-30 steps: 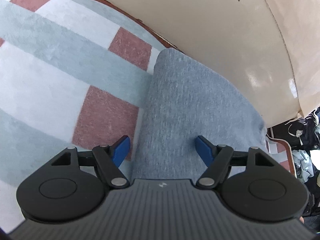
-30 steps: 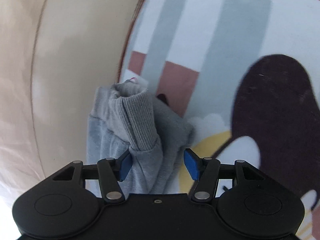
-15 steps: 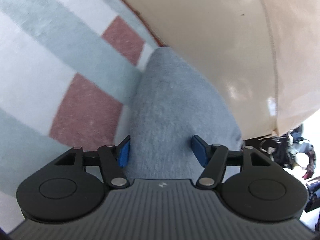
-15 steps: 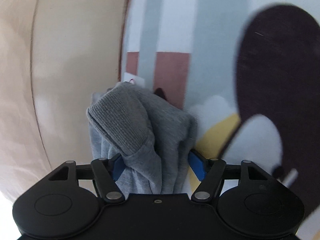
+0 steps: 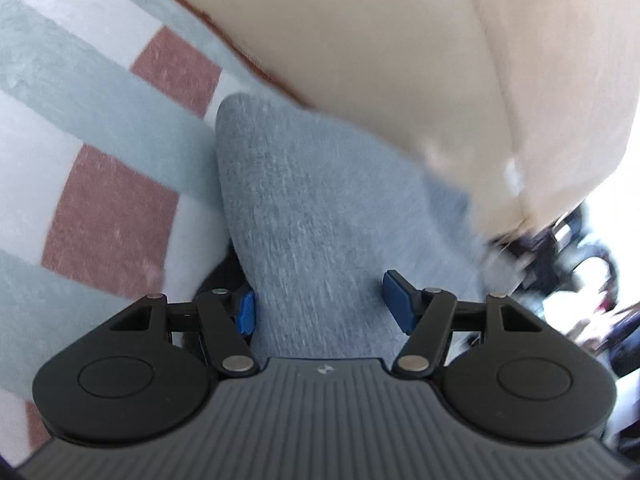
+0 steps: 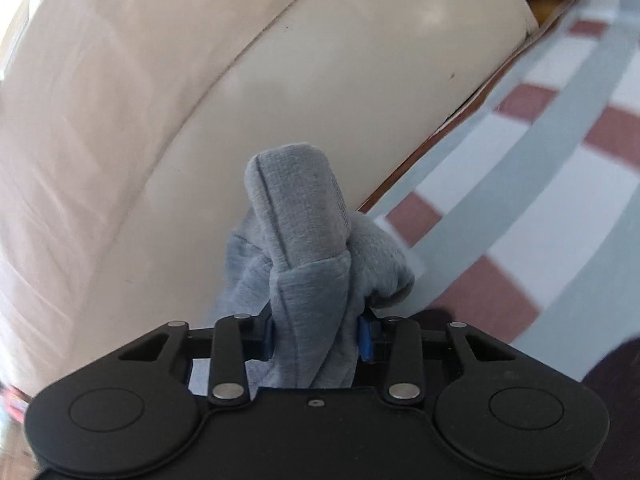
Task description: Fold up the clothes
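A grey sweatshirt-like garment (image 5: pixel 312 200) lies over a striped blanket (image 5: pixel 80 120) and runs back between the blue pads of my left gripper (image 5: pixel 320 306). The pads sit against the cloth, and a shadow under its left edge shows it raised a little. In the right wrist view a bunched part of the same garment, with a ribbed cuff (image 6: pixel 300 208) standing up, is pinched in my right gripper (image 6: pixel 316 336). That gripper's jaws are closing, with both pads pressed into the fabric.
A cream padded surface (image 5: pixel 380 60) with a brown wooden edge borders the blanket just behind the garment, also filling the left of the right wrist view (image 6: pixel 200 100). Dark blurred clutter (image 5: pixel 560 260) lies at the far right. A dark brown patch (image 6: pixel 600 380) marks the blanket.
The right gripper has rolled and risen with the bunched cloth, now facing the cream surface, and its jaws have narrowed on it. The left gripper narrowed onto the garment and shifted slightly.
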A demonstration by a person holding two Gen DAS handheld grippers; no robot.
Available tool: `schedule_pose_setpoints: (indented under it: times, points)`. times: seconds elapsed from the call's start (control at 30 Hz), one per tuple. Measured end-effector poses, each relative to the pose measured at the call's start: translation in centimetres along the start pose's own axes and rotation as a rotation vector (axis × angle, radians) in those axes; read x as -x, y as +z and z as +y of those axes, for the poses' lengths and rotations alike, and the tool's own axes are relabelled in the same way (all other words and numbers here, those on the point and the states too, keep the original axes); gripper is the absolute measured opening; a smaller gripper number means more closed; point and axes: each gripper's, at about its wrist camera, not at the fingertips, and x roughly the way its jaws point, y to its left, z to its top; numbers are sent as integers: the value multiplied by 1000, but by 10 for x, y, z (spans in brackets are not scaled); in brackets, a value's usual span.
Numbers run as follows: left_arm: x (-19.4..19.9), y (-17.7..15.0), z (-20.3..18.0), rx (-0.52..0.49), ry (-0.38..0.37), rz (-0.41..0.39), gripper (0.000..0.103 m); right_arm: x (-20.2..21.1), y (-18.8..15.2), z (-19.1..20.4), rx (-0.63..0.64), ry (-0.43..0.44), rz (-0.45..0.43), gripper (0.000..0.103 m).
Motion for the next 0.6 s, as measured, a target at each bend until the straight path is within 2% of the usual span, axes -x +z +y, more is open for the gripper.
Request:
schedule_pose_setpoints:
  times: [0.03, 0.1, 0.17, 0.23, 0.4, 0.5, 0.57, 0.6]
  points:
    - [-6, -2, -6, -46, 61, 23, 63, -6, -2, -5, -11, -23, 27, 43]
    - [-13, -6, -18, -132, 136, 33, 66, -25, -6, -16, -81, -78, 81, 45]
    - [-15, -8, -22, -154, 154, 27, 67, -28, -7, -36, -183, -74, 93, 49]
    - [-17, -6, -17, -123, 157, 19, 70, -29, -3, -45, -263, -53, 101, 52]
    - [-19, -2, -20, -112, 216, -68, 70, -19, 6, -41, -210, -88, 65, 51]
    - [-28, 4, -31, -172, 270, -42, 70, -28, 6, -41, -165, -114, 87, 54]
    - [-31, 9, -33, -175, 281, -31, 70, -27, 2, -53, -214, -109, 86, 70]
    - [-32, 11, -30, -153, 271, -25, 71, -25, -2, -60, -244, -102, 83, 72]
